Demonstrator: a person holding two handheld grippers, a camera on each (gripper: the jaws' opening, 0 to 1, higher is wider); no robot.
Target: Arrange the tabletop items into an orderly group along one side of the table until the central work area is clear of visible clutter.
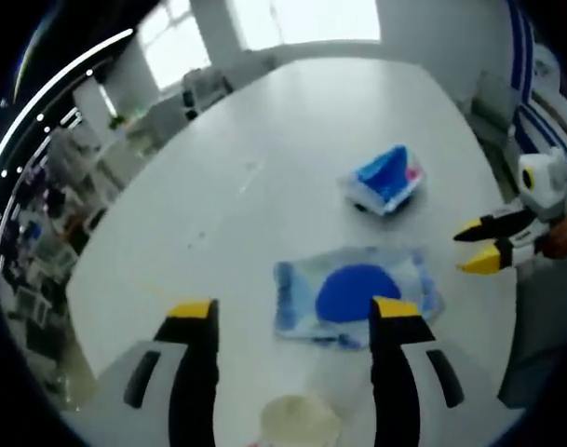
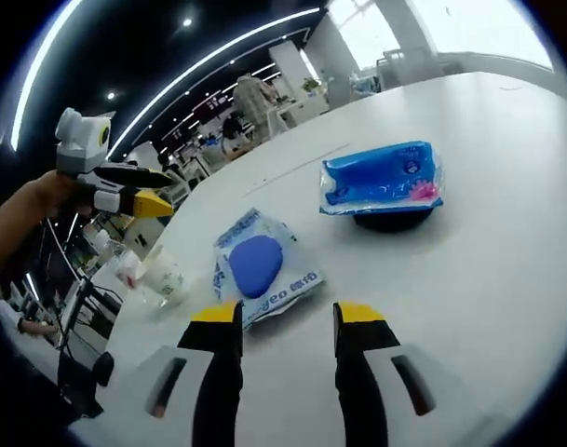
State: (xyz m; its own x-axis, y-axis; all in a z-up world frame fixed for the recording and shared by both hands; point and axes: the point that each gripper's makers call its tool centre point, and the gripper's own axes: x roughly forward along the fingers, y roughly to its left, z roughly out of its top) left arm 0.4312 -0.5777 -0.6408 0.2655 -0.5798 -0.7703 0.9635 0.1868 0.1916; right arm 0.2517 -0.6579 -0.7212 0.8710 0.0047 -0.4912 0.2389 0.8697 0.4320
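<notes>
Printed characters are seen on the edge of the flat packet [image 2: 261, 264] in the right gripper view, too small and blurred to be read. No other writing can be made out.

In the left gripper view, the left gripper [image 1: 294, 310] is held above the white table [image 1: 264, 168], jaws apart and nothing between them. The flat packet [image 1: 356, 294], clear-and-blue with a round dark blue shape inside, lies flat just past the jaw tips. A blue container [image 1: 385, 180] with a pink spot is placed farther out on the table, apart from the packet. A pale crumpled bag [image 1: 300, 419] is seen at the near edge, between the jaw bases. The right gripper [image 1: 479, 247] enters from the right, jaws parted, held by a hand [image 1: 564, 233] above the table edge.

In the right gripper view, the right gripper [image 2: 288, 314] is open and empty, with the packet just ahead of its left jaw. The blue container [image 2: 384, 182] sits beyond, on a dark base. A crumpled clear bag [image 2: 157, 276] lies to the left of the packet. The left gripper [image 2: 162, 191] is held up at left by a hand [image 2: 36, 209], tilted toward the table [image 2: 469, 270]; its gap cannot be judged from this angle.
</notes>
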